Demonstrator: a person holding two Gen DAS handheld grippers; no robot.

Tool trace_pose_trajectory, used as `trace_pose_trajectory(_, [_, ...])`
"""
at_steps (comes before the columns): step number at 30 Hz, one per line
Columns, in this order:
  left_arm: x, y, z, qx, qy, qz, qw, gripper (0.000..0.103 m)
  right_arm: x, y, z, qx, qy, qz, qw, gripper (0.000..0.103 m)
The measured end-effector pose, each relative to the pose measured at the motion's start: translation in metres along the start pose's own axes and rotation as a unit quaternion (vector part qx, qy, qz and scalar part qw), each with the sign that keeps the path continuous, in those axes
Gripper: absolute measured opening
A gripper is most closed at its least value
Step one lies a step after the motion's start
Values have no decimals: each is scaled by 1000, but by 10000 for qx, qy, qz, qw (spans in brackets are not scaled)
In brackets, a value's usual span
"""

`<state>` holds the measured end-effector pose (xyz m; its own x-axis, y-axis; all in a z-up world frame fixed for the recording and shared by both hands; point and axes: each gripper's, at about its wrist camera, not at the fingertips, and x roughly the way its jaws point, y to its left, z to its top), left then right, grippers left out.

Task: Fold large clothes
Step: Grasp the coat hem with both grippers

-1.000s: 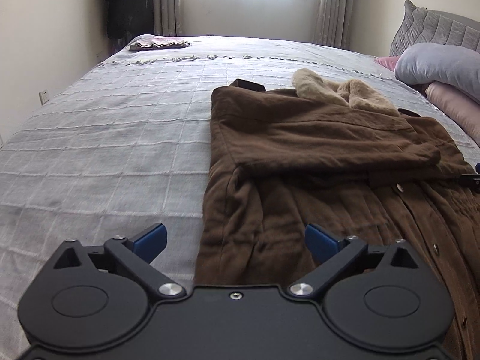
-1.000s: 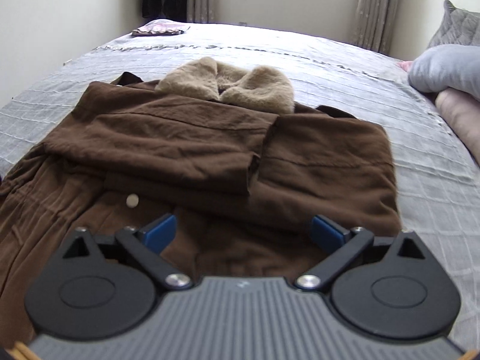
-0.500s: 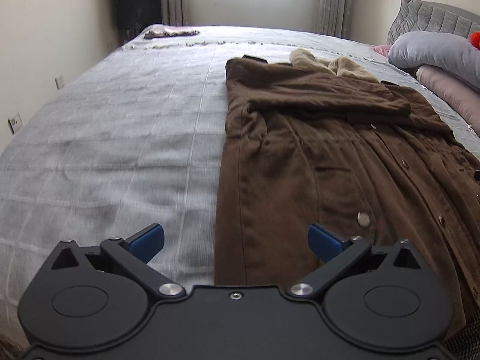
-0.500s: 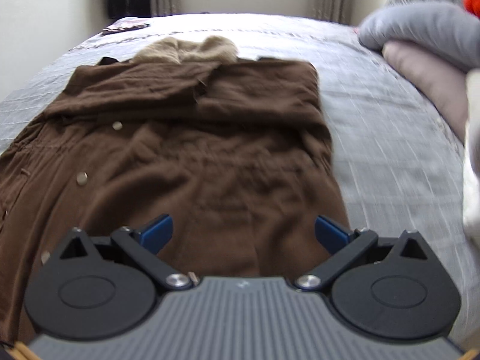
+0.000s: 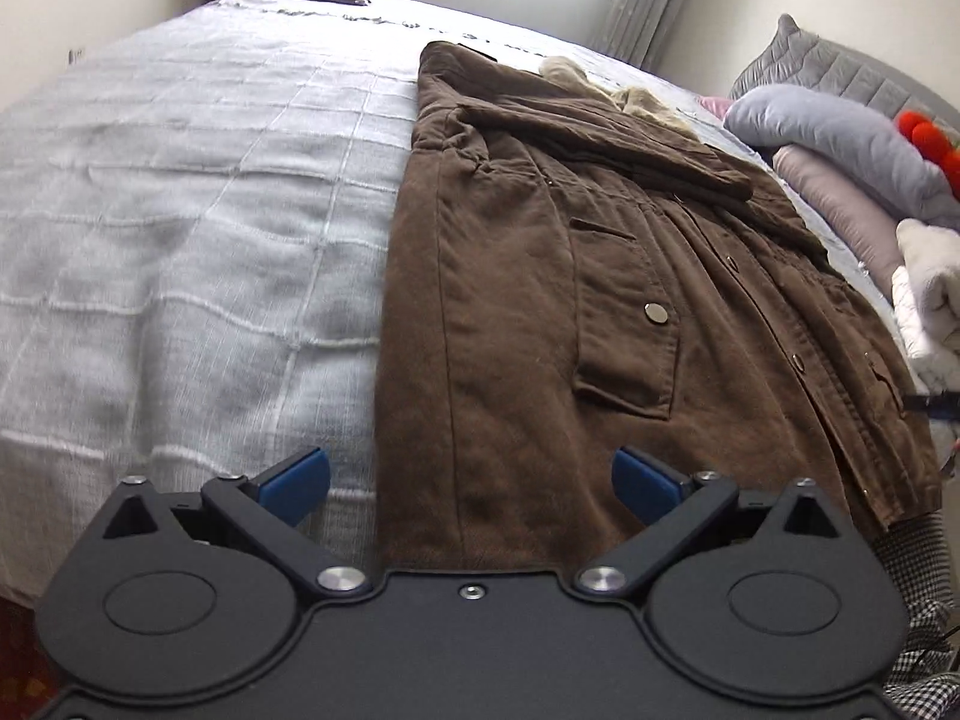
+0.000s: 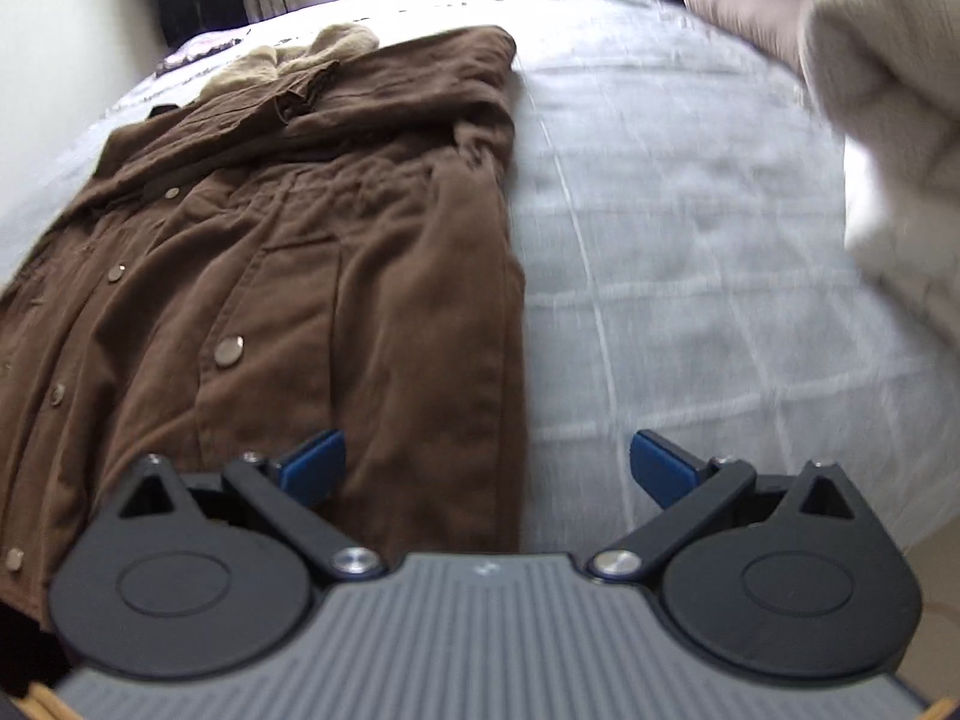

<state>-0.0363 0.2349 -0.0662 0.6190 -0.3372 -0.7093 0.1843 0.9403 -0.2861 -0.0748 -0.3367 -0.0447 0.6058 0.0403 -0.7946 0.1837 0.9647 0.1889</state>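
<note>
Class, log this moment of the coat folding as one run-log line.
task: fold brown coat | coat: flat on bed, sleeves folded in | left claw: open, empty | right claw: open, empty

A grey checked bedspread (image 5: 180,228) covered the bed. Against its far right side lay a grey pillow (image 5: 828,138), with a pink pillow (image 5: 834,204) just under it and a quilted grey headboard (image 5: 840,66) behind. Something red (image 5: 930,144) rested on the grey pillow. A cream folded textile (image 5: 930,294) sat near the pink pillow. Curtains (image 5: 648,6) hung beyond the bedspread's far edge.
</note>
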Motion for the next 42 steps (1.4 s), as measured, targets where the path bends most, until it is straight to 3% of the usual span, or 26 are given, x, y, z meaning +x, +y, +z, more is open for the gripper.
trace_pose_trajectory(3, [-3,4,-4,-151,28,-128,9998,98,-1,-12,-13,349,-51,327,9988,102])
trace_pose_trajectory(7, [-6,6,-9,-222,95,-247,9994,88,-5,-9,-25,205,-78,459,9987,100])
trace_pose_trajectory(13, [-11,6,-14,-315,151,-342,9988,69,-13,2,-35,35,-64,482,9988,81])
trace_pose_trajectory(16, [-13,1,-18,-178,164,-349,9991,62,-16,6,-38,109,-68,594,9982,66])
trace_pose_trajectory(21, [-15,-2,-16,-304,159,-199,9992,42,-26,11,-44,129,-161,571,9982,19])
trace_pose_trajectory(23, [-18,-1,-14,-452,90,-233,9987,26,-30,10,-43,194,-193,685,9973,9])
trace_pose_trajectory(25, [-24,-3,-12,-497,-28,-336,9982,19,-35,14,-40,132,-260,713,9970,7])
trace_pose_trajectory(33, [-48,-34,17,-255,-681,-729,9947,16,-58,30,-11,28,-752,887,9932,6])
trace_pose_trajectory(42, [-33,-55,95,-118,-1284,-799,9884,15,-54,42,58,-159,-1274,1170,9848,6])
